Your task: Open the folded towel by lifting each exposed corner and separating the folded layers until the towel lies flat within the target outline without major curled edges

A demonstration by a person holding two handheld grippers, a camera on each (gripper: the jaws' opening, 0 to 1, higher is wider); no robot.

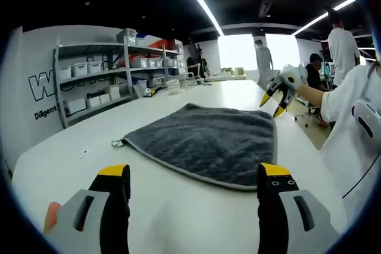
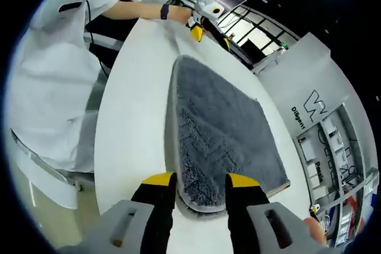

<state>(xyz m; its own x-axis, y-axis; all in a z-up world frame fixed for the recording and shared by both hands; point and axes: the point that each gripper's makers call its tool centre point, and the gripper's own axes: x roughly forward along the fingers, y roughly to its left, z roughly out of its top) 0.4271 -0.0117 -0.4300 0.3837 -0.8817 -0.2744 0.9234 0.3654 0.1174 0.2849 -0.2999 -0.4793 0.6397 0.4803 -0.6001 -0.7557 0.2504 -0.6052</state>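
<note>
A dark grey towel point(image 1: 208, 141) lies folded on the white table point(image 1: 59, 159), with a small loop tag at its left corner. My left gripper point(image 1: 193, 171) is open, its yellow-tipped jaws wide apart just short of the towel's near edge. My right gripper point(image 1: 272, 104) hovers at the far right corner with its tips apart. In the right gripper view, the towel point(image 2: 226, 123) stretches away, and its near corner lies between the open jaws of my right gripper point(image 2: 199, 179). My left gripper point(image 2: 208, 34) is at the towel's far end.
Metal shelves with white bins point(image 1: 101, 75) stand against the wall on the left. A person in a white coat point(image 2: 53, 75) holds the grippers at the table's edge. Other people point(image 1: 342, 46) stand by desks at the back right.
</note>
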